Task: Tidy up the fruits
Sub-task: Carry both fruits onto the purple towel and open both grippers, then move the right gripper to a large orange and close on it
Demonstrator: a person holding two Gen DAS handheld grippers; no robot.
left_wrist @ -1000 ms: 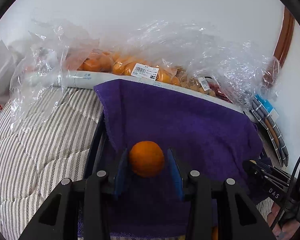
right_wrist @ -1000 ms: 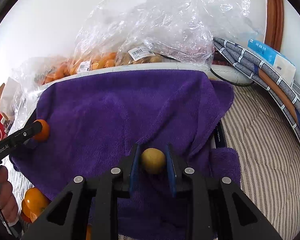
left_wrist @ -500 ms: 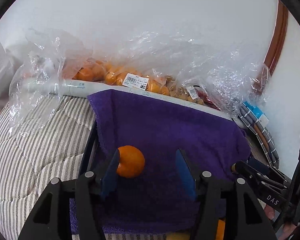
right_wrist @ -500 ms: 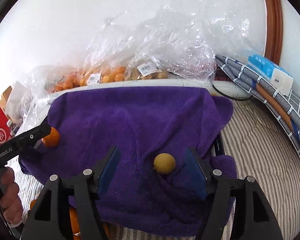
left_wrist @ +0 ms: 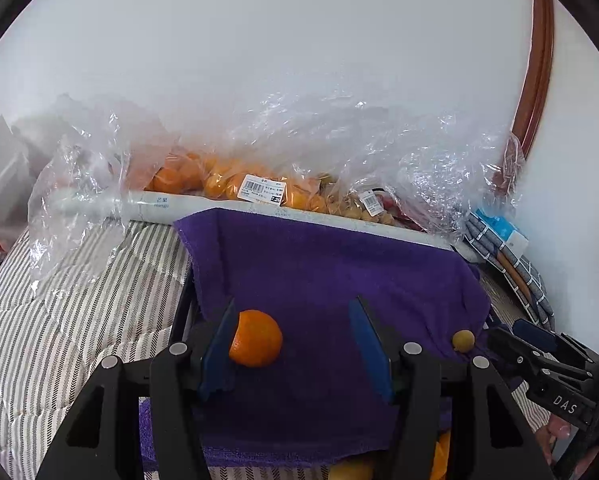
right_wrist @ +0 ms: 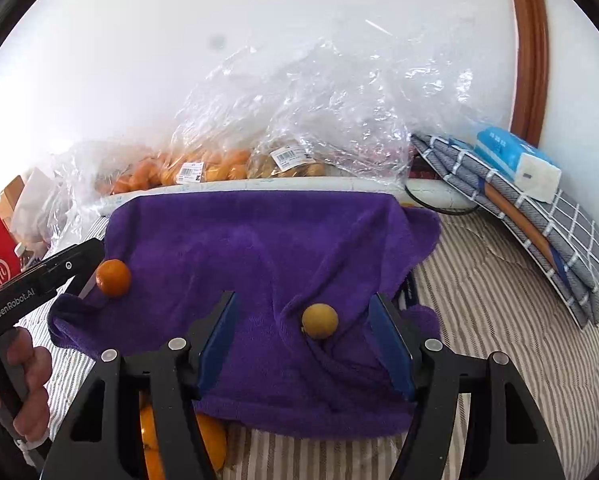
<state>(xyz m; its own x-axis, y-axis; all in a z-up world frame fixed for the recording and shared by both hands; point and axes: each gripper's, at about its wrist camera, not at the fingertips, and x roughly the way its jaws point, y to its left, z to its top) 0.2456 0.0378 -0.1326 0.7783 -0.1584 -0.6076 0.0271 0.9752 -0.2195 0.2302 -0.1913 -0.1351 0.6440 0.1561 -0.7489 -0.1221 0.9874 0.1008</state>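
Both tongs, left (left_wrist: 291,340) and right (right_wrist: 303,340), stood wide, holding nothing. The orange (left_wrist: 255,338) and yellow fruit (right_wrist: 319,321) could roll off the sloped purple towel (right_wrist: 259,248).

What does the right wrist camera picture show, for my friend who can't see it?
The right hand-held gripper is open over a small yellow fruit lying on a purple towel. To the left, the other hand-held gripper is beside an orange; bagged fruit sits behind.
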